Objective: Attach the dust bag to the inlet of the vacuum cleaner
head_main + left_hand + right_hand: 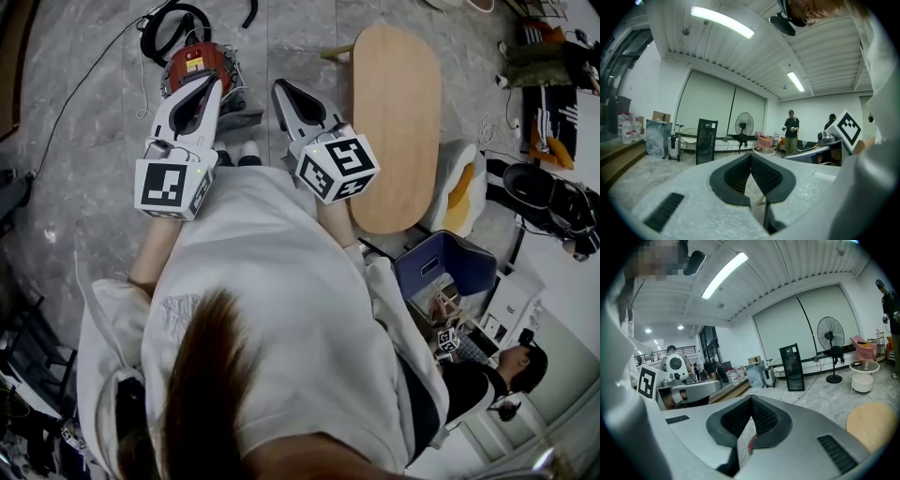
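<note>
The red vacuum cleaner stands on the grey floor just past my hands, its black hose coiled behind it. A grey part lies against its right side; I cannot tell whether that is the dust bag. My left gripper hangs over the vacuum's near edge, jaws shut with nothing between them. My right gripper is beside it to the right, also shut with nothing held. In the left gripper view the pads meet at the tips. Below the right gripper's pads a sliver of red vacuum shows.
An oval wooden table stands right of my grippers, with a blue chair nearer. A seated person is at the lower right. Across the room are a standing fan, a black cabinet and a standing person.
</note>
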A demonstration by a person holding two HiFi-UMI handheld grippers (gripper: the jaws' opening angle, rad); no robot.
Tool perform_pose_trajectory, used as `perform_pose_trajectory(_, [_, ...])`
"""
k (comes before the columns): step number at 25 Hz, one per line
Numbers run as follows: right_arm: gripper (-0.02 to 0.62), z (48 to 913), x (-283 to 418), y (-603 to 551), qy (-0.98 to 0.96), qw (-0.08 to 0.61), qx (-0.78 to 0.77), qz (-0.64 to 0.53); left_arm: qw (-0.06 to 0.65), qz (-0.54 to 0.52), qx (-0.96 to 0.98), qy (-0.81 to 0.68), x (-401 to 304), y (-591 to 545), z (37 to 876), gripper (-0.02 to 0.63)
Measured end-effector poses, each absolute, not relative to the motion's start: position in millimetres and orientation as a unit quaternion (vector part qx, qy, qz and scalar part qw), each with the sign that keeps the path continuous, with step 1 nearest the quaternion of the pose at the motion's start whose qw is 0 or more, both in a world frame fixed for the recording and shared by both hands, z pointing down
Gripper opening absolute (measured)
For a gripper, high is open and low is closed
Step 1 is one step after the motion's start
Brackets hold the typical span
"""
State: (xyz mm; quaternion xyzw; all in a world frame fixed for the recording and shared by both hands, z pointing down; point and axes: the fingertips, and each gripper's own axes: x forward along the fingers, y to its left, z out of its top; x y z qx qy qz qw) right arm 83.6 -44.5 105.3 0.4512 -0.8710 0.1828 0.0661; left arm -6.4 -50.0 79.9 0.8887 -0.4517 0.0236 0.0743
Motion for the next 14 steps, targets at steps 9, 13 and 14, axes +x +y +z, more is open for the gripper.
perform_pose_trajectory(9, [0.001,106,84,-38,-0.87,0.064,0.453,0.182,0.076,0.02,0.888,-0.453,-7,-42,81,0.018])
perform_pose_trajectory(13, [0.001,103,82,-35,-0.87,0.06,0.454,0.182,0.077,0.02,0.888,-0.453,-11,-37,80,0.018])
perform_pose_trajectory(14, [0.002,102,81,-35,-0.87,0.059,0.454,0.182,0.077,0.021,0.888,-0.452,-12,-36,79,0.018])
